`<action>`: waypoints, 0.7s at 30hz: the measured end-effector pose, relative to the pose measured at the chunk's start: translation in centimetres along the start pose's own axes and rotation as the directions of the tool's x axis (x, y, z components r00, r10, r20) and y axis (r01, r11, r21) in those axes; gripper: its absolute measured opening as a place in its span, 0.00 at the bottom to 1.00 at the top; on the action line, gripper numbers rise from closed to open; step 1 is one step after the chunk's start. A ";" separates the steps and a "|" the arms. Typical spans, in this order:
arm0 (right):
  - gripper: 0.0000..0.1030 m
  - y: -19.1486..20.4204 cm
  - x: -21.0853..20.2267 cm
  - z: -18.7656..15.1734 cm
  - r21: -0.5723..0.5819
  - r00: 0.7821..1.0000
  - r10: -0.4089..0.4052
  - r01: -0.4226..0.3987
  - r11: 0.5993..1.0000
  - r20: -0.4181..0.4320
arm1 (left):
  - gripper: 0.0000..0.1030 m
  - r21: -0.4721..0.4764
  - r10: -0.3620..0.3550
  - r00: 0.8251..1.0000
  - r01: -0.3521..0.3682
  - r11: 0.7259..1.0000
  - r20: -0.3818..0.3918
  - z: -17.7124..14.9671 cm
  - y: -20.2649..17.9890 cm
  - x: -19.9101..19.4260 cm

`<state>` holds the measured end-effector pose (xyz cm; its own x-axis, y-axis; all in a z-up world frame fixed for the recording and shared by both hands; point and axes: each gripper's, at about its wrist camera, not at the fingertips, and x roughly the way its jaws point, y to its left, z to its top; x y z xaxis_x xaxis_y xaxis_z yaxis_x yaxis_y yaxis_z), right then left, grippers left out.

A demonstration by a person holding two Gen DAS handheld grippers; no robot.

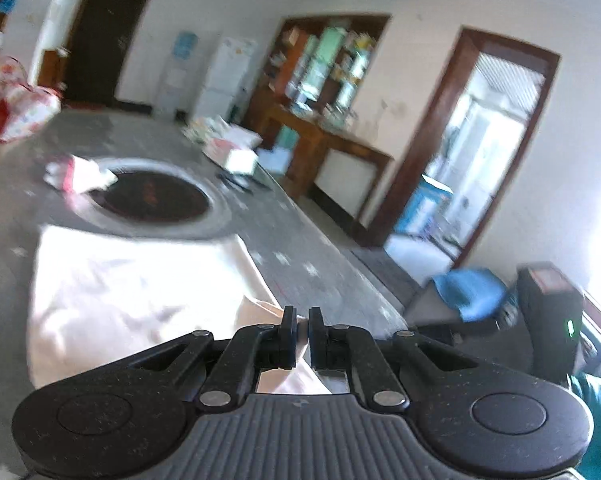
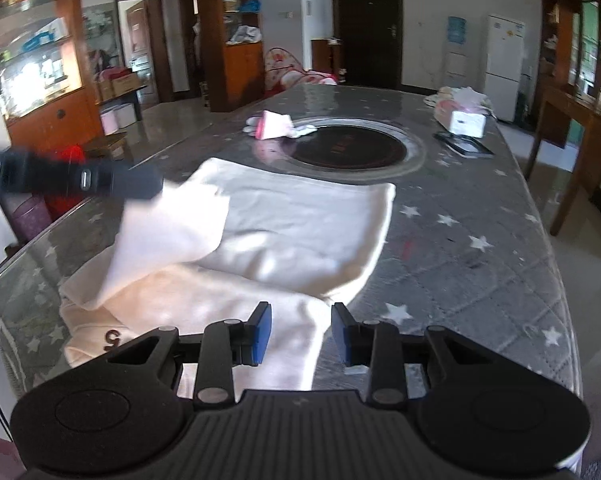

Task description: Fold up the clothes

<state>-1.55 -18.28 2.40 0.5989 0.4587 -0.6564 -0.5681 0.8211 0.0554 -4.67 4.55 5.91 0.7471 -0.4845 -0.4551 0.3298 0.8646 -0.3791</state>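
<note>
Ahead of your right tongs you have the grey star-printed table point(image 2: 480, 216), with a dark round inset plate point(image 2: 346, 148) in its middle. A small pink and white bundle point(image 2: 276, 125) sits just left of that plate. Farther off and right of the tongs lie a white box point(image 2: 466, 122) and a dark flat tablet point(image 2: 464, 145) beside it. Beyond the table's far right corner you see a white fridge point(image 2: 504, 64).
</note>
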 end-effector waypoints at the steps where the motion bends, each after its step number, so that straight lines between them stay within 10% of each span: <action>1: 0.32 -0.2 0.0 0.0 0.005 1.000 -0.004 0.004 1.000 0.000 | 0.09 0.008 -0.007 1.000 0.007 1.000 -0.012 -0.3 -0.1 0.3; 9: 0.31 -0.1 0.2 0.2 0.027 1.000 0.001 -0.002 1.000 0.005 | 0.33 0.100 0.019 0.999 -0.016 0.995 -0.033 -2.3 0.5 -1.3; 21: 0.31 2.0 3.7 0.0 0.008 0.993 0.089 -0.089 0.996 -0.071 | 0.36 0.082 0.284 0.954 -0.277 0.957 -0.092 -6.6 7.9 -6.5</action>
<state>-0.45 -14.89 0.10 0.5044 0.5051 -0.7003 -0.6147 0.7797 0.1196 -10.72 13.67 0.57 0.7535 -0.2291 -0.6162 0.1558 0.9728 -0.1712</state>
